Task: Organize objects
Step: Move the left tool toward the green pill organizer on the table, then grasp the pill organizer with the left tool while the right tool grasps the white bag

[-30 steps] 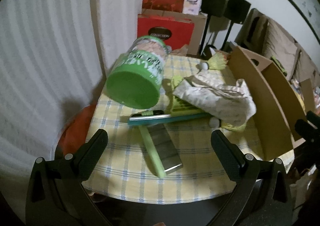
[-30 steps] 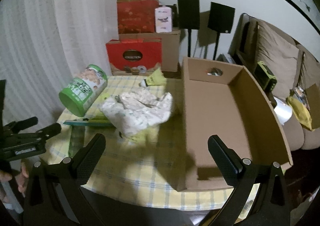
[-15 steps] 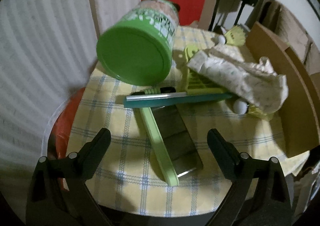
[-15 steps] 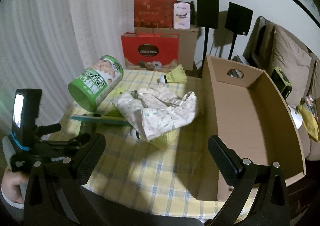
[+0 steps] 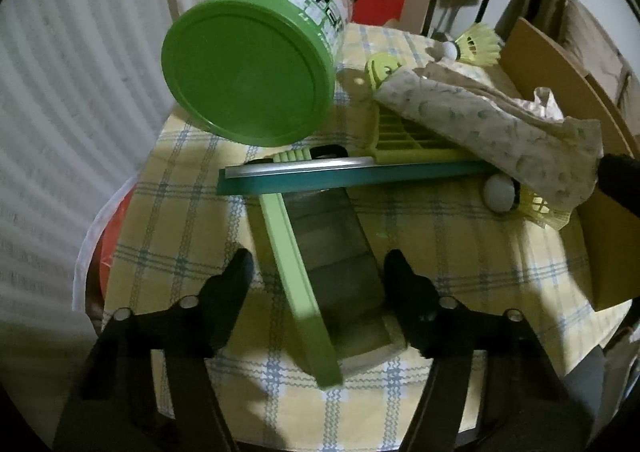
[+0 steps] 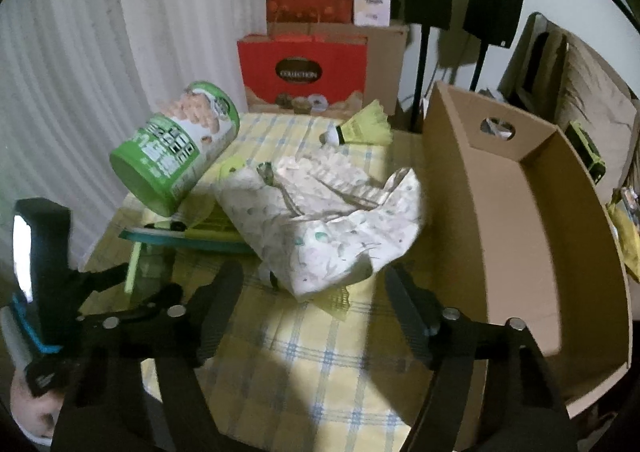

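Checked tabletop (image 5: 460, 252) at frame centre, both grippers' jaws closing: left gripper (image 5: 318, 272) straddles the green-edged tray (image 5: 340, 272), right gripper (image 6: 314, 284) the crumpled cloth (image 6: 320, 220).

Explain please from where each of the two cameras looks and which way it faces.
Left wrist: sits on the left gripper, faces steeply down at the green-edged clear flat tool lying between its closing fingers, not yet pressed.
Right wrist: sits on the right gripper, faces down and forward at the crumpled patterned white cloth and open brown cardboard box; its fingers are closing; the left gripper and a hand show.
Shared: tilted green-lidded round can, the cloth, yellow checked tablecloth.
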Demonstrator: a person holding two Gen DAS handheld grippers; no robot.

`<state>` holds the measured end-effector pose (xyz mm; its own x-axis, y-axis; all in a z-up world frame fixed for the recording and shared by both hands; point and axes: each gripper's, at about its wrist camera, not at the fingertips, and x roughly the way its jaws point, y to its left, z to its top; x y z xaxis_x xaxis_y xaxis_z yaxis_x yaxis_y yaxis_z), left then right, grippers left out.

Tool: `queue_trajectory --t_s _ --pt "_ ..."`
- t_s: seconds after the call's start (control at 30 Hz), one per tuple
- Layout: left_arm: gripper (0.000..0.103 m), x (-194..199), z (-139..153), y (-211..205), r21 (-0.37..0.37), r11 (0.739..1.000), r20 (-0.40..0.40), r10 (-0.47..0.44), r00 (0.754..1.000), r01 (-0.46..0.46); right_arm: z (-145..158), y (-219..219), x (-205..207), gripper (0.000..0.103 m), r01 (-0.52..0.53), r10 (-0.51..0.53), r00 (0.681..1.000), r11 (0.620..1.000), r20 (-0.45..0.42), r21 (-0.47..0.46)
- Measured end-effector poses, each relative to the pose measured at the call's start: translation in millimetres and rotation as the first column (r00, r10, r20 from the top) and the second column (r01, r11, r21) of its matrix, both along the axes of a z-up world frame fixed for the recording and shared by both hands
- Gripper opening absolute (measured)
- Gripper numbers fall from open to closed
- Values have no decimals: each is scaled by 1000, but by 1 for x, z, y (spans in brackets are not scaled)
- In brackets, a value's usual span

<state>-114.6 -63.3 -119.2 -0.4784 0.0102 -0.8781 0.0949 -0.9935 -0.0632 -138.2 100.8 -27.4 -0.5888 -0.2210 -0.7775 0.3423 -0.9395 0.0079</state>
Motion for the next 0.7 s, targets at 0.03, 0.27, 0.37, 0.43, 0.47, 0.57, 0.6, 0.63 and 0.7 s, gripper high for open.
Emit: queue_trajectory --t_s 0.03,0.27,0.37,0.43,0.47,0.57,0.6,0.63,0.7 --pt "53 0 1 0 2 1000 -1 -3 1000 3 -4 -2 -4 65 -2 2 1000 1000 14 -1" --pt "43 1 5 -5 38 999 -9 2 1000 -2 -20 -4 -17 15 -7 7 997 1000 79 1" --pt "41 3 8 -8 51 999 -13 3 1000 -2 -16 -3 -14 10 -17 17 998 1000 52 -8" --pt "41 5 10 -10 63 998 -17 2 1000 -1 -11 -2 -11 8 -22 22 1000 1000 21 -15" --pt "40 7 12 -12 70 998 -20 1 1000 0 -8 -1 -9 7 -24 24 1000 999 10 -22" --pt "40 13 17 -15 77 997 -32 6 999 -4 5 2 -3 6 -26 25 999 999 -34 -47" --pt "40 15 18 -17 84 996 -36 10 999 -7 9 3 -2 5 -27 24 999 998 -47 -57" --pt "40 18 20 -19 94 995 -38 16 999 -12 15 5 0 5 -28 24 998 997 -63 -70" --pt "40 23 23 -24 119 993 -44 25 999 -20 27 6 4 4 -35 27 995 995 -96 -88"
